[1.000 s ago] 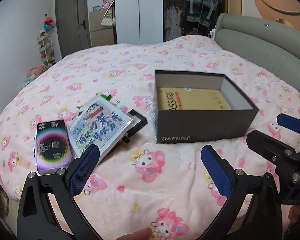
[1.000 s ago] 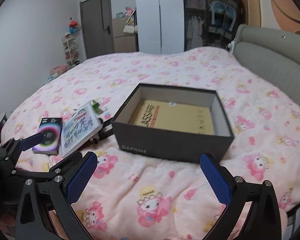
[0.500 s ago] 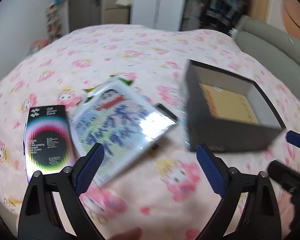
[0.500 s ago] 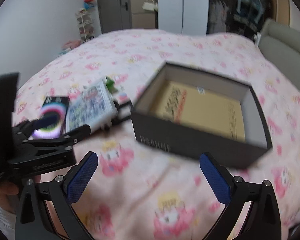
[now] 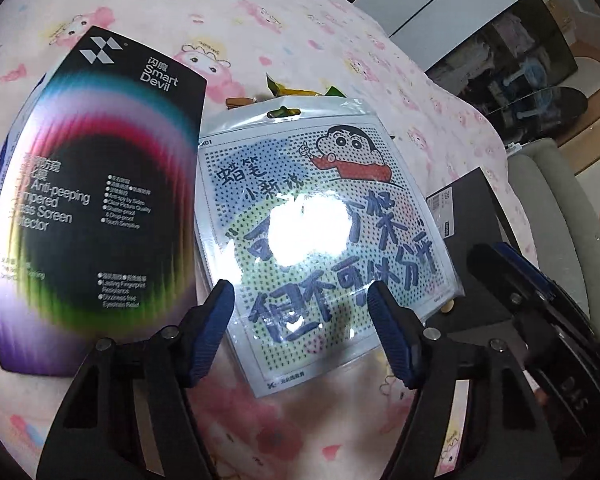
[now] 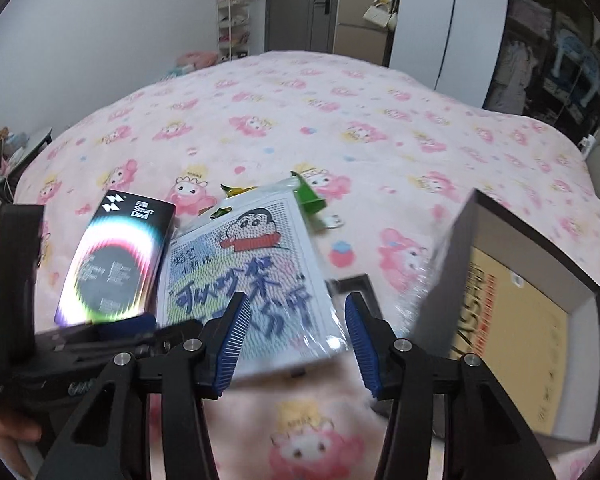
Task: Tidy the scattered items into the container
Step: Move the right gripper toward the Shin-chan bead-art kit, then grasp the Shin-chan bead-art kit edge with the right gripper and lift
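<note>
A cartoon sticker pack in a clear sleeve lies on the pink bed; it also shows in the right wrist view. My left gripper is open, its blue pads over the pack's near edge. My right gripper is open, also just over the pack's near edge. A black rainbow screen-protector box lies left of the pack, also in the right wrist view. The open dark shoebox with a yellow booklet inside stands at the right.
Green and yellow small packets lie beyond the pack. A black flat item peeks out under its right side. The left gripper's body crosses the lower left of the right wrist view. A grey headboard stands far right.
Both grippers have moved down and left from above the shoebox toward the sticker pack. Both stay open; their jaws look narrower than before. Nothing has been picked up.
</note>
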A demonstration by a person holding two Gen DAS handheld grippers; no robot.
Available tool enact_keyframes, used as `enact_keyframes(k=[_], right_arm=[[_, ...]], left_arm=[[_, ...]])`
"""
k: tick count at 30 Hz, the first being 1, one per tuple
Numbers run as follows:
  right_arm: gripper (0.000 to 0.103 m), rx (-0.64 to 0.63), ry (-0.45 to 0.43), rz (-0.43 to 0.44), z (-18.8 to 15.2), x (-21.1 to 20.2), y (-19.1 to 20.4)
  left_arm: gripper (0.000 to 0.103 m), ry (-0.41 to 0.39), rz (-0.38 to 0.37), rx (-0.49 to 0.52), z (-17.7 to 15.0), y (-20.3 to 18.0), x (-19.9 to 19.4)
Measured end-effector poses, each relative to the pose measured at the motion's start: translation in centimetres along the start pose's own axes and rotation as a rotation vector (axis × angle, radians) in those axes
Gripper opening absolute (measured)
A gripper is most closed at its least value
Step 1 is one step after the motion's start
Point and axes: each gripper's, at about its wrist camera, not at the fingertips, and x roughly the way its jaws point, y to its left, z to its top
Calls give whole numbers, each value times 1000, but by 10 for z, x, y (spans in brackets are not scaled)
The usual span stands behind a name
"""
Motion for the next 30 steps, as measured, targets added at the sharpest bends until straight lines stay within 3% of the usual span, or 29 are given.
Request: enact_keyframes(k=[6, 16, 20, 30], right_arm=[[46, -2, 51, -16, 6, 33, 1], [46, 20, 163, 21, 0, 63, -4], [31, 33, 152, 12, -7, 50, -3], [31, 130, 191, 52, -59, 11, -3]], left_arm=[[67, -12, 58, 56, 8, -11, 12], [67, -12, -11, -20, 11, 8, 9], [64, -19, -30, -31, 10, 10, 6], [62, -20, -67, -58, 10, 16, 3]])
